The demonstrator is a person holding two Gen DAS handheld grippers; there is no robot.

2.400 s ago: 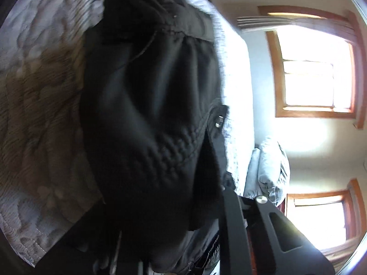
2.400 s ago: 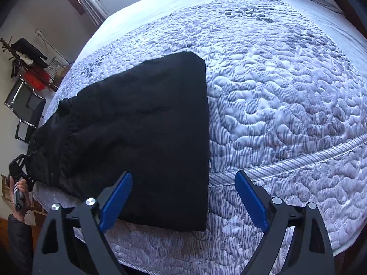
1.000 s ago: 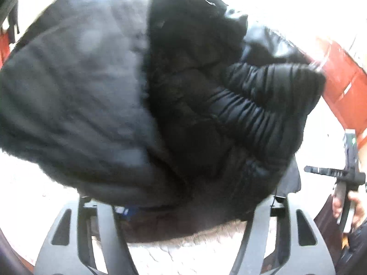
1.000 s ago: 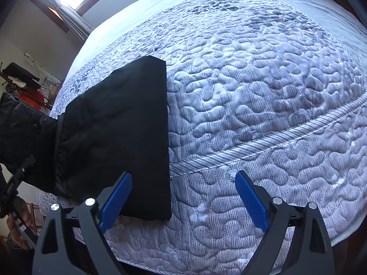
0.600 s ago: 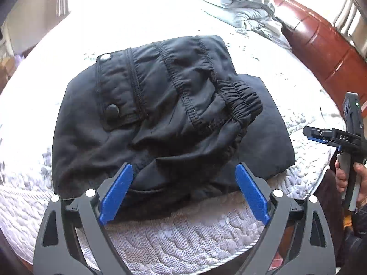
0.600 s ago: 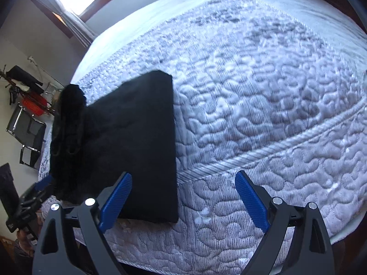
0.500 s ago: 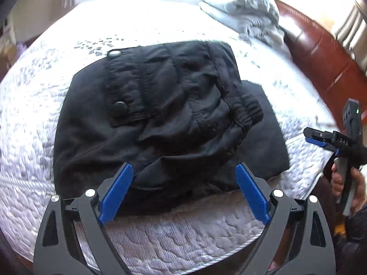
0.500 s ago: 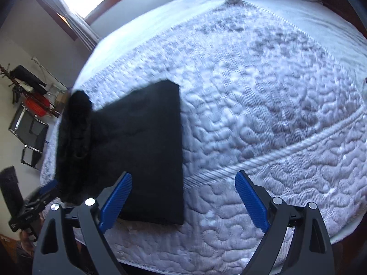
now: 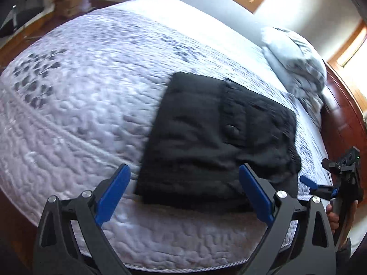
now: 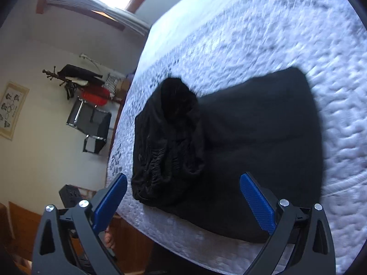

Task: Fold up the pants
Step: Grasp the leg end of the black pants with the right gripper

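Observation:
The black pants (image 9: 213,137) lie folded in a thick stack on the quilted white bed (image 9: 80,105), near its front edge. The bunched waistband part (image 10: 169,142) rests on top of the flatter folded legs (image 10: 259,142). My left gripper (image 9: 183,192) is open and empty, held just in front of the pants' near edge. My right gripper (image 10: 183,201) is open and empty, held over the bed edge in front of the pants. The right gripper also shows at the right edge of the left wrist view (image 9: 316,186).
A crumpled grey blanket (image 9: 296,64) lies at the far right of the bed beside a red-brown wooden bed frame (image 9: 344,123). A coat rack (image 10: 75,78), a black chair (image 10: 91,121) and a wood floor are beyond the bed's left side.
The left gripper let go of the pants' waist end, which now lies folded over the legs, and pulled back open. The right gripper swung left toward the pants.

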